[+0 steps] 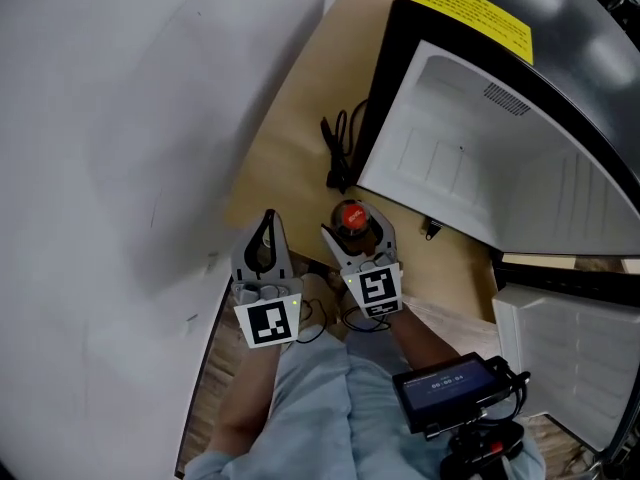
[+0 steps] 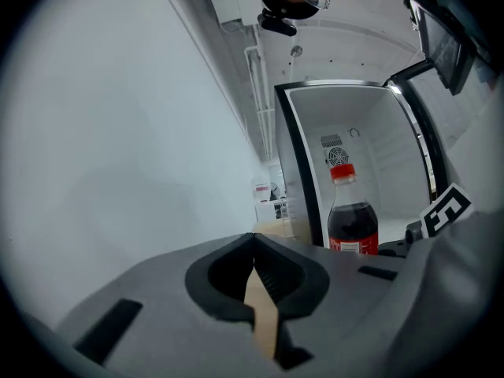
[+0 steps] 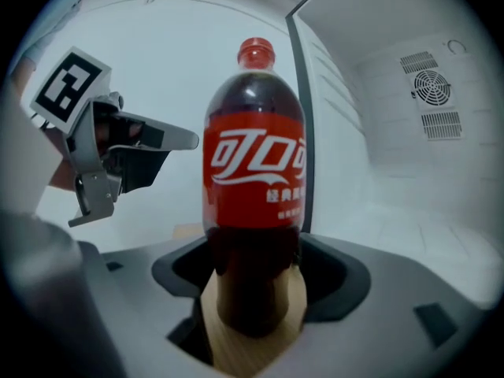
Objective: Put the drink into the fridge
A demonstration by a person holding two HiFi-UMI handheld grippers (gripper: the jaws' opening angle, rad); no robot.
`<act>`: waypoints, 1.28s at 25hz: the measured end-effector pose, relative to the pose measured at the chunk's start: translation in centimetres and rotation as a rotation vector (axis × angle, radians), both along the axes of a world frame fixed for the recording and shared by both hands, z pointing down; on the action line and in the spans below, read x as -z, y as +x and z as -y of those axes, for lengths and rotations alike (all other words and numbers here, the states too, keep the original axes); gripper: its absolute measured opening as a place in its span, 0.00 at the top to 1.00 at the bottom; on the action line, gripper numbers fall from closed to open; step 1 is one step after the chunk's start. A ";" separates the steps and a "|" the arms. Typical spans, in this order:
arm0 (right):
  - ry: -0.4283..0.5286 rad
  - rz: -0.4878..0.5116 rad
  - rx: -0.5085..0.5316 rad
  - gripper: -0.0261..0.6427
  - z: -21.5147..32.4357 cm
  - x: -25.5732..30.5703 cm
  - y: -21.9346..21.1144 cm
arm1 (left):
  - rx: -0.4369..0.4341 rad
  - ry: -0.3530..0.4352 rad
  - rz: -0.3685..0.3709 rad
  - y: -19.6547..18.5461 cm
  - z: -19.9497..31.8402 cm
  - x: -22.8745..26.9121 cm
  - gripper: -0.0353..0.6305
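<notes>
The bottle (image 3: 253, 179) stands upright on the floor (image 1: 300, 118), just in front of the open fridge (image 1: 470, 158). It is not yet inside the fridge. The right gripper (image 3: 253, 290) has its jaws wide around the lower body of the bottle. The curved hollows of the jaws seem to press on its round sides, probably so that it can be lifted without slipping. The left gripper (image 2: 253, 278) hangs beside it, farther from the fridge. Its jaws are together with nothing between them, so I think it is only kept out of the way. The bottle is of clear, smooth plastic with a dark drink, a red cap (image 1: 350, 216) and a red label (image 3: 255, 176). The fridge is white and smooth inside, and the floor looks like pale wood.
</notes>
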State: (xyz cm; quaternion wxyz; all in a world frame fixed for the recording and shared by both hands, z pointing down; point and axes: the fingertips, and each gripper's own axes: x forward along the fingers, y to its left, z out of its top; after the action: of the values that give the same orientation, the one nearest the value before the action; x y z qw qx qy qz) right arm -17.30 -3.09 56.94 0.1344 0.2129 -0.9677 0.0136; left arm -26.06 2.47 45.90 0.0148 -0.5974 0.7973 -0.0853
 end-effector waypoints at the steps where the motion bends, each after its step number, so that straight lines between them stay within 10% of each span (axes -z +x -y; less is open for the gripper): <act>1: -0.002 -0.002 -0.002 0.48 0.1 -0.3 -0.1 | -0.006 -0.002 -0.001 -0.1 0.2 -0.3 0.94; 18: -0.081 -0.031 -0.050 0.57 0.7 -1.0 -0.7 | -0.165 -0.011 0.012 0.7 3.7 0.1 0.94; 32: -0.055 -0.002 -0.402 0.57 4.9 5.4 8.8 | -0.616 0.061 -0.022 13.7 10.0 5.5 0.94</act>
State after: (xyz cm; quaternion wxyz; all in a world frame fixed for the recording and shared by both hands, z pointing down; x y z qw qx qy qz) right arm -8.48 -7.97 51.54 0.1356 0.3981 -0.9048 0.0664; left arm -12.39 -7.50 40.42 0.0491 -0.8111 0.5810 -0.0463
